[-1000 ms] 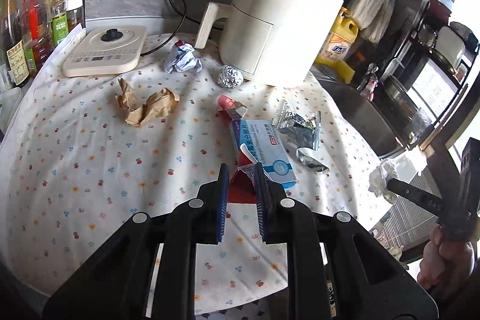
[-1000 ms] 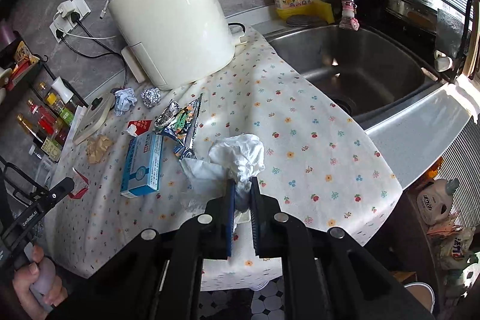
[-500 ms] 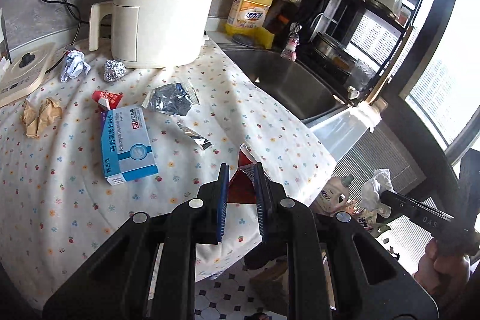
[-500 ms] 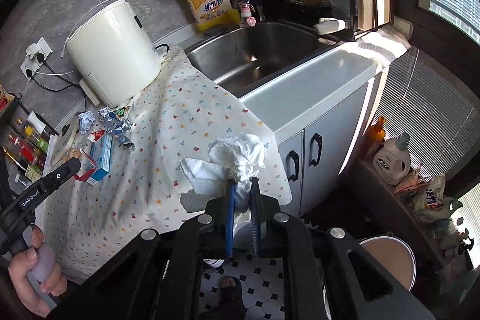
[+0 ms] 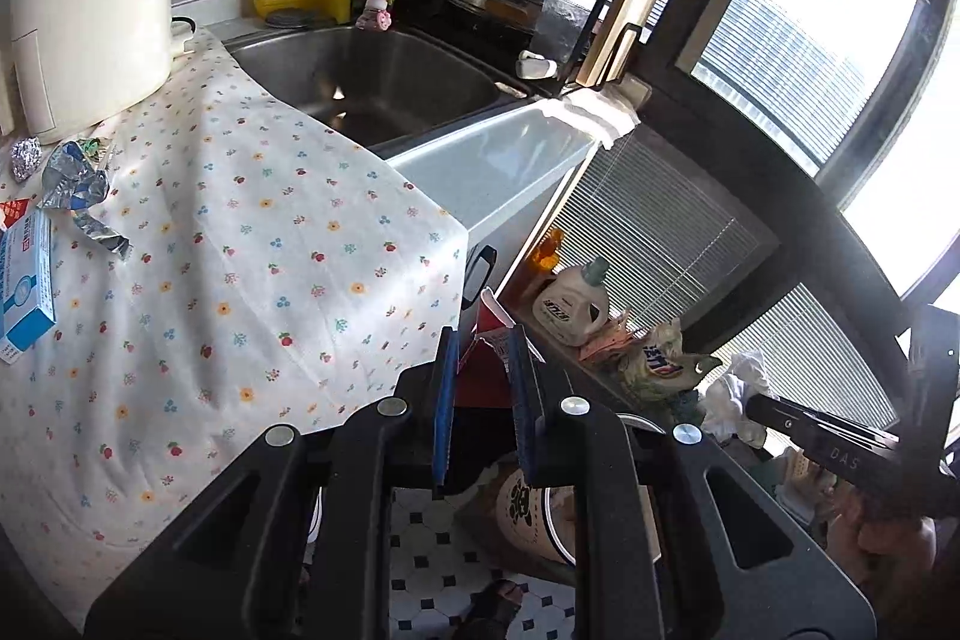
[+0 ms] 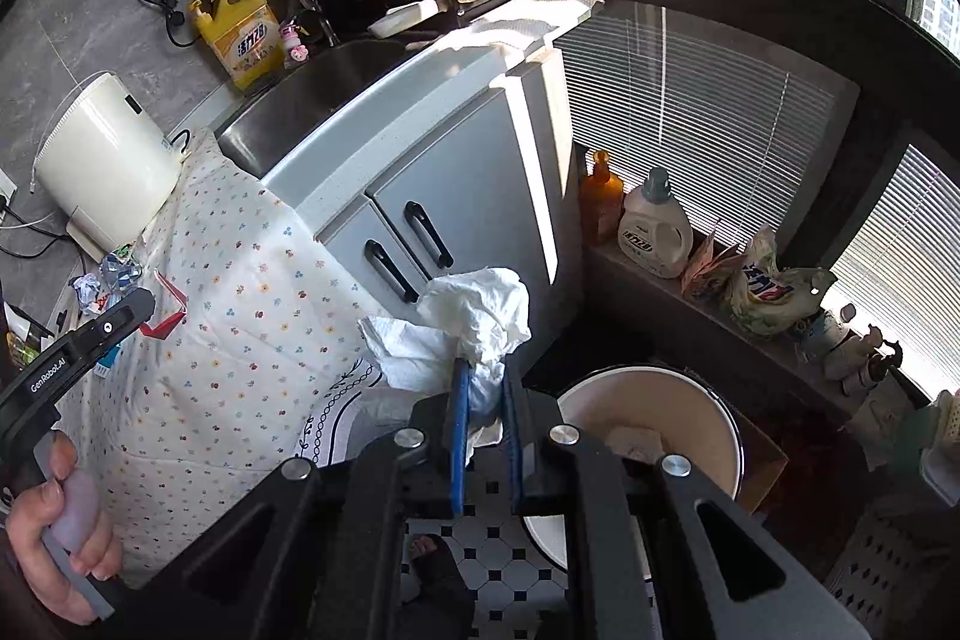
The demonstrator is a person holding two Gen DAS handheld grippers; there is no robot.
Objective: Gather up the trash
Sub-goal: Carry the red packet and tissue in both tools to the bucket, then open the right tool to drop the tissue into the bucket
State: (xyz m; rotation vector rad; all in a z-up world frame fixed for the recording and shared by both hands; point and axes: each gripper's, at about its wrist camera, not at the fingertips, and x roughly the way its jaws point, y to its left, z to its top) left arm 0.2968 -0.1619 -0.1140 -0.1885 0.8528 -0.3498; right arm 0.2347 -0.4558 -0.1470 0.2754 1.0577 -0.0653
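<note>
Tissue (image 6: 474, 322) – soft, light, crushable – sits clenched in the right hand-held gripper (image 6: 483, 421) at centre frame; the left hand-held gripper (image 5: 483, 388) pinches a thin red wrapper (image 5: 489, 340) by its edge.

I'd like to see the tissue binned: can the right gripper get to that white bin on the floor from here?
Probably yes. The right gripper, shut on the crumpled tissue, hangs beside the open white bin, whose mouth shows no lid and nothing lies between them.
</note>
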